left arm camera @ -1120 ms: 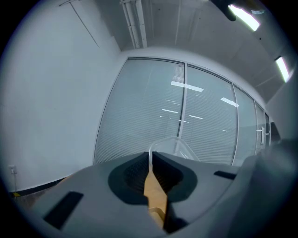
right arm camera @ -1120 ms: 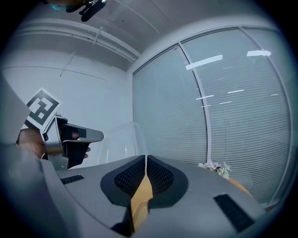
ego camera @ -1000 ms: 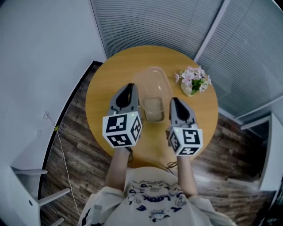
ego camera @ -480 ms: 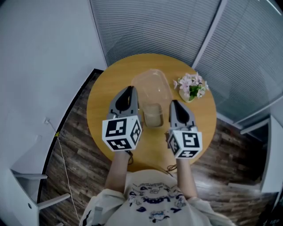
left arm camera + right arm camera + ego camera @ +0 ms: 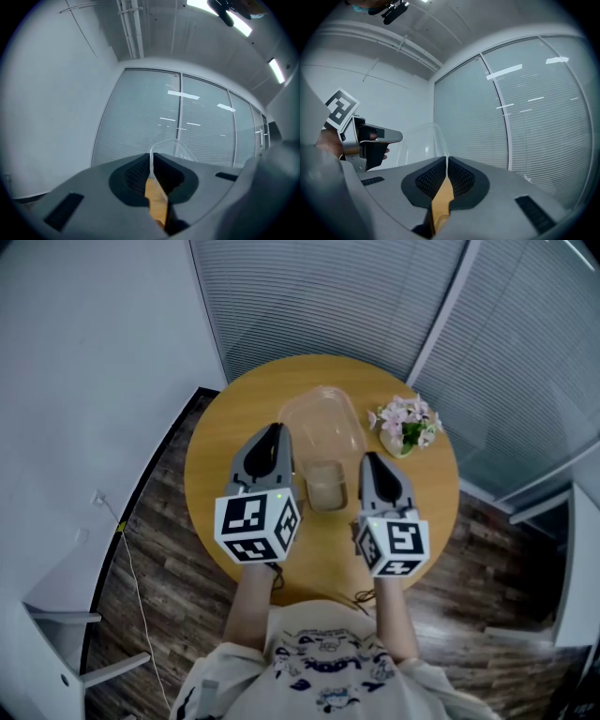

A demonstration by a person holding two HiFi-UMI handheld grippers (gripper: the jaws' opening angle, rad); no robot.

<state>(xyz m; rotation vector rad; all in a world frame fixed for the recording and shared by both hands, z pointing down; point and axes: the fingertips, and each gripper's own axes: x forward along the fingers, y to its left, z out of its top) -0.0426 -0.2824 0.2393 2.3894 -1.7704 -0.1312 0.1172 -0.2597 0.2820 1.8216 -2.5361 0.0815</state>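
Clear plastic container (image 5: 323,423) over round tabletop (image 5: 225,418); left hand-held gripper (image 5: 152,161) and right hand-held gripper (image 5: 446,164) each pinch thin rim. Advice: even squeeze, level grippers, avoid flowers (image 5: 405,423).

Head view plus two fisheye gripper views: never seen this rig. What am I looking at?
There is no robot. A person holds a two-jaw left gripper and right gripper; the marker cubes are part of them. The head view looks down from the person's head. Each gripper view rides on its gripper and looks along its jaws. Below is a round wooden table with pink flowers. Both grippers are shut on opposite rims of a clear plastic container.
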